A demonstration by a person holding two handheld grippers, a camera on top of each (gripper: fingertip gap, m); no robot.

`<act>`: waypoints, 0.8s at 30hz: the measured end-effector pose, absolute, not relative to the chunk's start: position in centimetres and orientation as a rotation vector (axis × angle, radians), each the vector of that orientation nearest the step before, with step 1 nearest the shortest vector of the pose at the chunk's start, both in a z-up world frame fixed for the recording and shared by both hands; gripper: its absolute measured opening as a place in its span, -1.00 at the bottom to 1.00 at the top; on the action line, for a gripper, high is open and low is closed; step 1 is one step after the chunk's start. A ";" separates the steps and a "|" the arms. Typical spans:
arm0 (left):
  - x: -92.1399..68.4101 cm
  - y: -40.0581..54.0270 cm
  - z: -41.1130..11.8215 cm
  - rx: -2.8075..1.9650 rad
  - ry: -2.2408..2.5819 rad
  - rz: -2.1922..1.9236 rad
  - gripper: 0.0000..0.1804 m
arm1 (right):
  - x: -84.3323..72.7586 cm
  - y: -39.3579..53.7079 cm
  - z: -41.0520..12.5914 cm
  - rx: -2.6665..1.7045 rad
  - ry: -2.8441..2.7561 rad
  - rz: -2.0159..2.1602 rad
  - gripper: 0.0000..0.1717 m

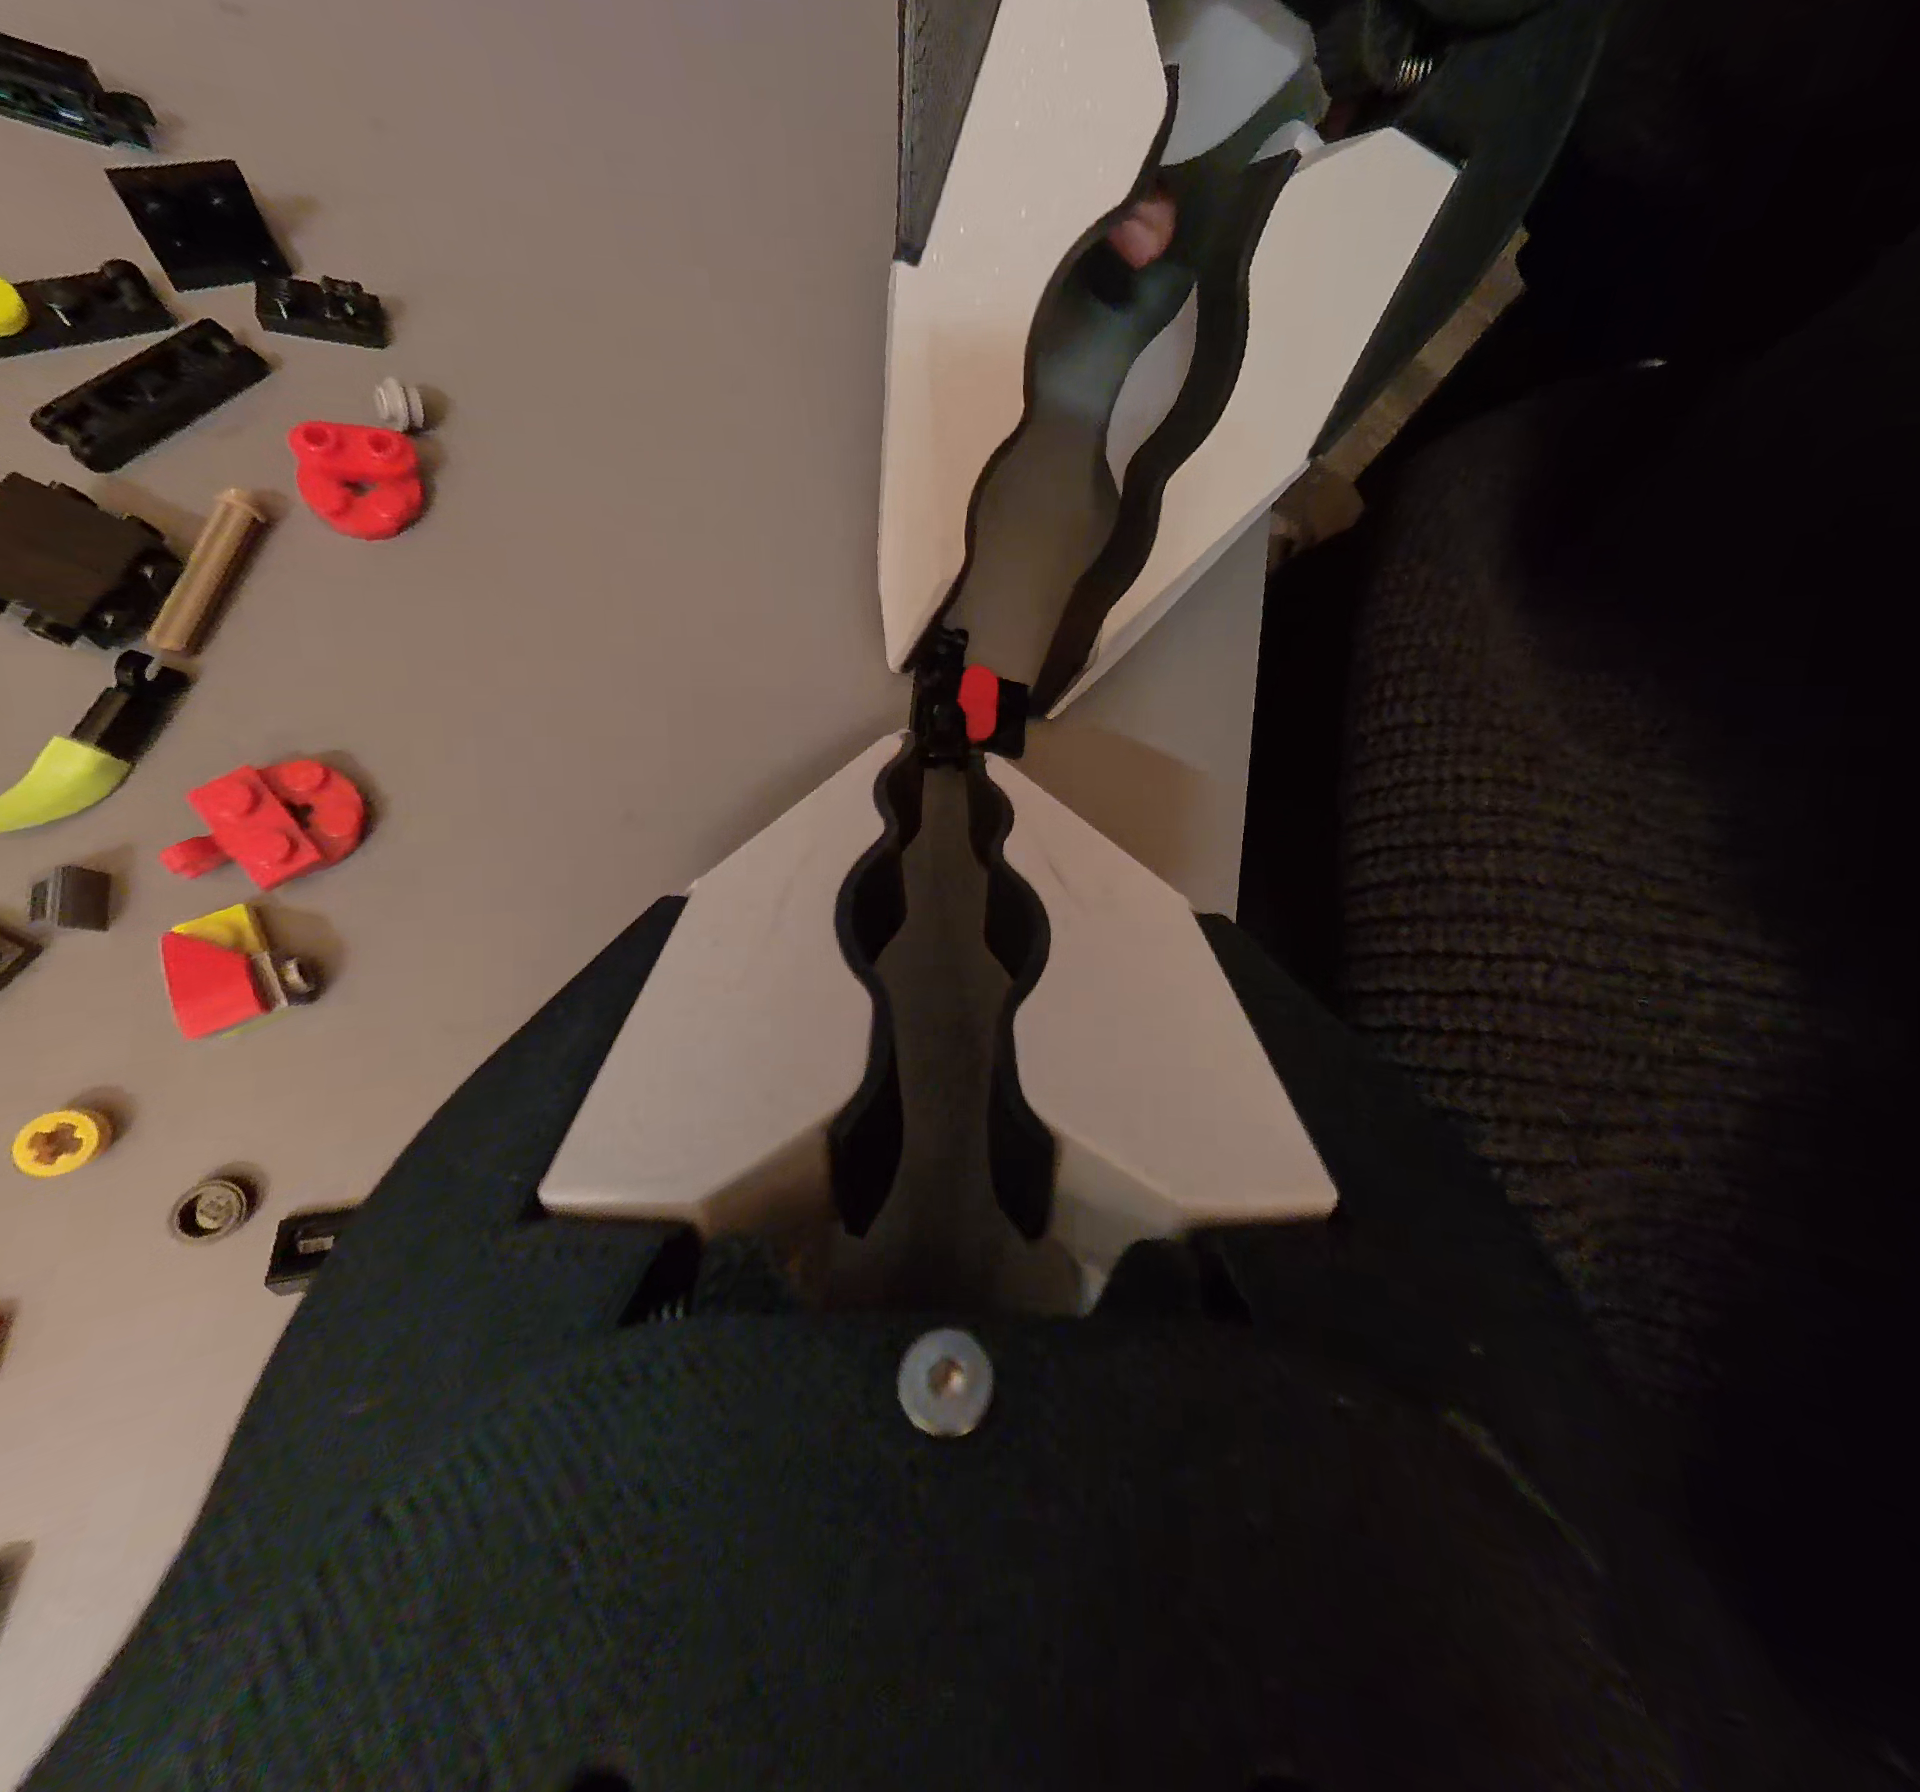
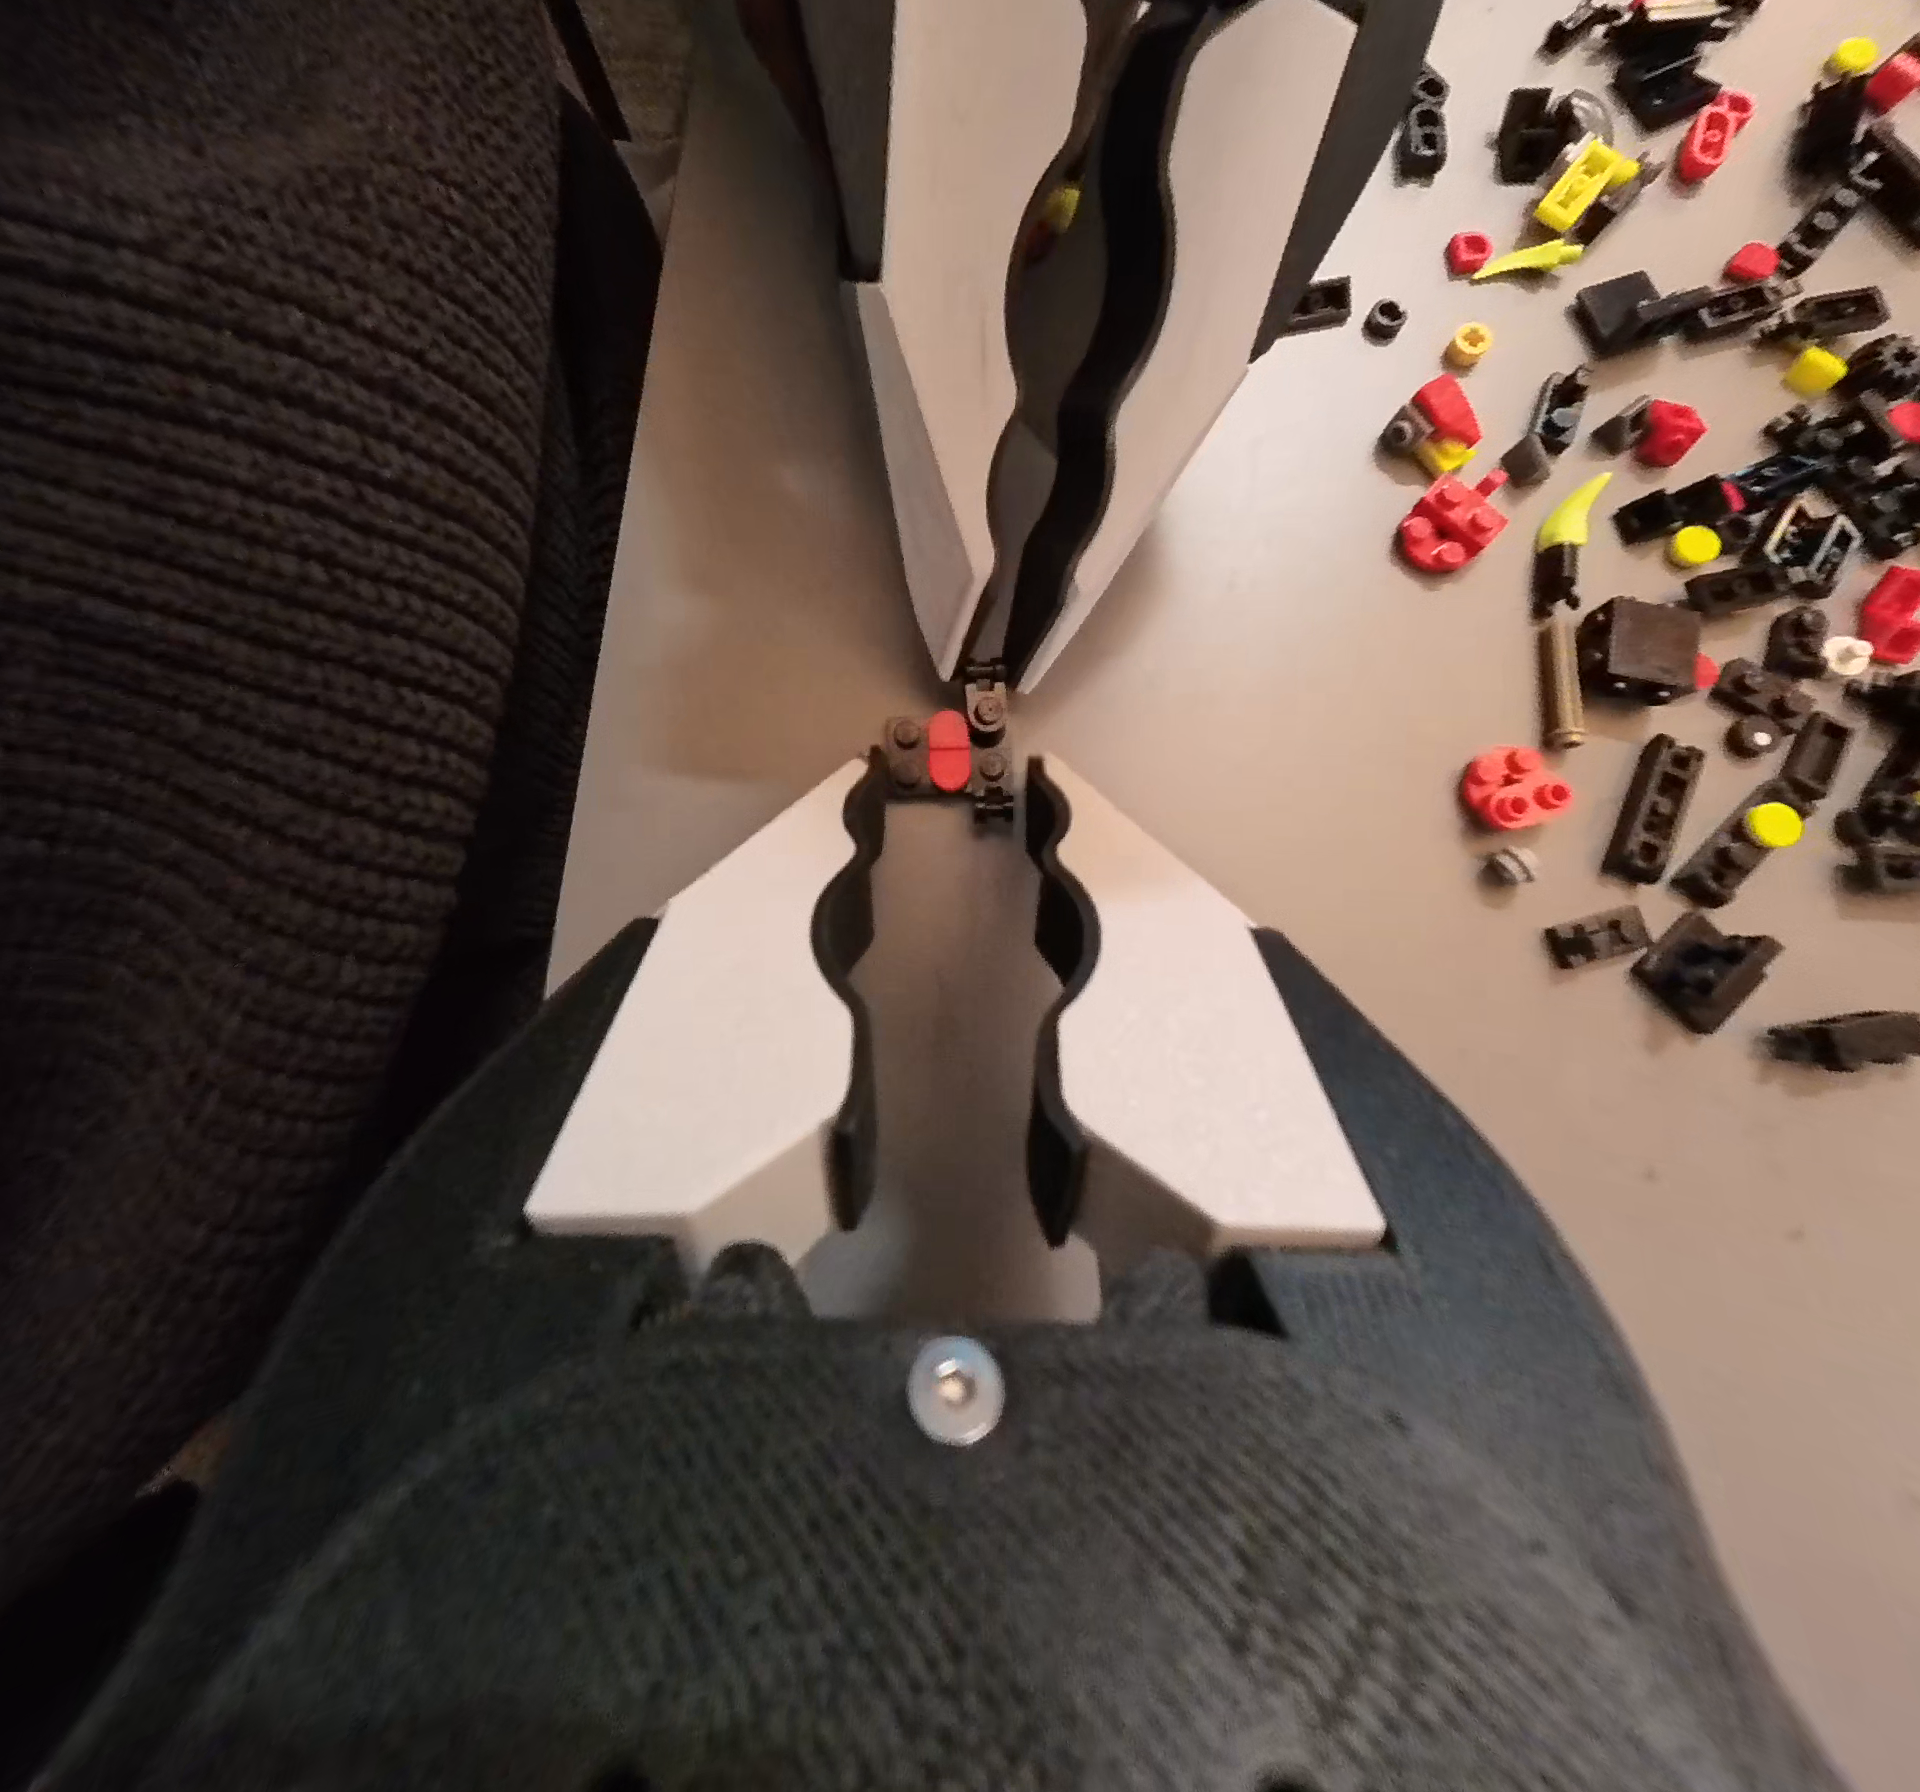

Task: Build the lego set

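Note:
My left gripper (image 1: pixel 940 755) is shut on a small black clip piece (image 1: pixel 940 703), and its fingertips pinch the piece's near end. My right gripper (image 2: pixel 951 771) is shut on a small black studded plate (image 2: pixel 902 755) with a red rounded tile (image 2: pixel 948 753) on top. The two grippers meet tip to tip just above the table near its edge. The clip piece (image 2: pixel 987 714) sits against the plate's right end. In the right wrist view the left gripper (image 2: pixel 987 677) comes in from above. In the left wrist view the right gripper (image 1: pixel 977 677) comes in from above, with the red tile (image 1: pixel 977 703) showing.
Several loose black, red and yellow-green bricks lie on the grey table (image 1: pixel 623 288), at the left in the left wrist view (image 1: pixel 270 823) and at the right in the right wrist view (image 2: pixel 1714 495). Dark knitted fabric (image 2: pixel 260 495) lies beyond the table's edge. My two grippers' fingertips are within a few centimetres of each other.

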State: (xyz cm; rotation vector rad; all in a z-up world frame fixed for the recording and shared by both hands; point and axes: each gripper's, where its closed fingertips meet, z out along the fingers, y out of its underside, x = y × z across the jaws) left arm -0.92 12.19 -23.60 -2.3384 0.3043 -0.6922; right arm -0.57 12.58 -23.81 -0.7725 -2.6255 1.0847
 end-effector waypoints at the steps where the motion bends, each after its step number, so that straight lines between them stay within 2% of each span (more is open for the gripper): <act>1: -1.0 12.2 -23.6 -2.338 0.303 -0.691 -0.93 | -0.6 12.6 -23.7 -0.776 -2.620 1.095 -0.69; 21: -1.2 12.6 -23.6 -2.326 0.274 -0.698 -0.93 | -1.2 13.1 -22.5 -0.853 -2.547 1.178 -0.71; 24: -1.6 12.6 -23.6 -2.327 0.251 -0.690 -0.93 | -1.5 13.4 -21.9 -0.836 -2.510 1.175 -0.79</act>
